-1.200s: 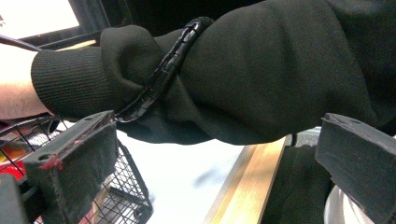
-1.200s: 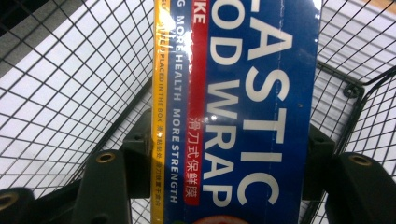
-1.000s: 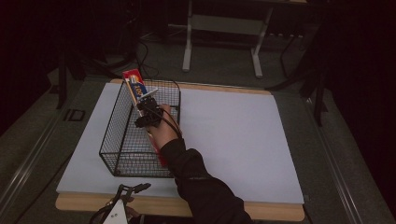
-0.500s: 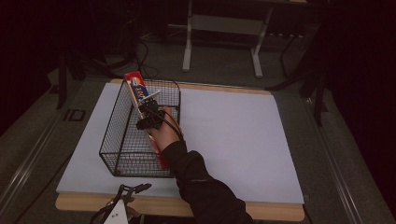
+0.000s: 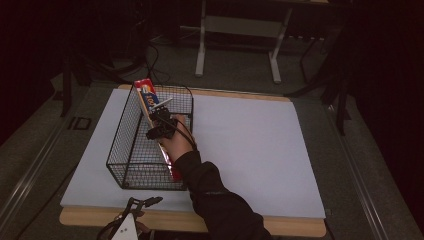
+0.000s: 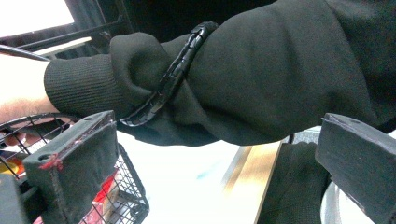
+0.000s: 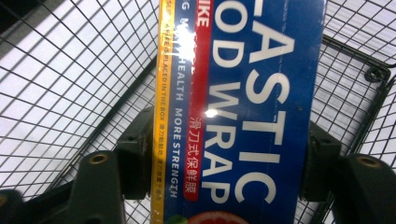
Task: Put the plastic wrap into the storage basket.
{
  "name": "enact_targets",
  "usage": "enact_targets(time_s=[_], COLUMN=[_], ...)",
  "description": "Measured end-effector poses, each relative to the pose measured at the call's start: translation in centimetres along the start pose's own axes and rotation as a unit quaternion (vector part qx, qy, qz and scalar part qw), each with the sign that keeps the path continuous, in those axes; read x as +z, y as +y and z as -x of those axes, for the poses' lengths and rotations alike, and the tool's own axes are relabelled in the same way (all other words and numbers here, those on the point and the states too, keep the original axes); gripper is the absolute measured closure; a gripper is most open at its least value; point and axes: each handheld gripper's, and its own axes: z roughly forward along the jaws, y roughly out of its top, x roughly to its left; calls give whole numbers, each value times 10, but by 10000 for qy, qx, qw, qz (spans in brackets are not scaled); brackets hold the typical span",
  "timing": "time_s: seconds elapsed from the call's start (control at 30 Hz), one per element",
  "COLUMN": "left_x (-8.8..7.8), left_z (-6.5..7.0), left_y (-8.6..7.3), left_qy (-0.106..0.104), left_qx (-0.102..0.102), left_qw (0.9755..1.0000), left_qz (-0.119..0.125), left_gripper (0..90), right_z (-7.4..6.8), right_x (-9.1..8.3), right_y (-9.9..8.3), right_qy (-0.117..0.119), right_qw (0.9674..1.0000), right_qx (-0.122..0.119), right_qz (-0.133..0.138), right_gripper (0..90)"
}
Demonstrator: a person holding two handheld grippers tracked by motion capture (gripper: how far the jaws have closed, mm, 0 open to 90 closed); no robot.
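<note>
At the left of the high view, the left gripper (image 5: 142,204) hovers at the near edge of the counter (image 5: 260,150), just short of the basket (image 5: 131,150); in the left gripper view its jaws stand wide apart with nothing between them, and a dark sleeve (image 6: 261,79) crosses in front of them. The wire basket sits on the left part of the counter. Inside it, toward its right side, the box (image 5: 152,107) of plastic wrap lies lengthwise and tilted, its far end propped up on the basket's far left rim. The right gripper (image 5: 161,124) reaches into the basket over the middle of the box. In the right gripper view the box (image 7: 252,93) lies between the two jaws, which flank its long sides closely; they have just been opening, and whether the pads touch the box I cannot tell.
</note>
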Motion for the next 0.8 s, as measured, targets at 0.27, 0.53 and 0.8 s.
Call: enact_targets(time_s=[0.27,0.53,0.8], left_x=[2,3,5], left_z=[0,1,1], left_y=[0,-1,-1], left_qy=[-34,-52,-70], left_qx=[0,-15,-9], left_qw=[10000,10000,9999], left_qz=[-38,-59,-94], left_gripper=[0,0,0], right_z=[6,16,30], right_x=[-23,-45,-69], right_y=[3,-2,-14], right_qy=[493,790,888], right_qw=[9981,9936,9905], right_qx=[-224,-543,-707], right_qz=[310,603,782], right_gripper=[146,114,128])
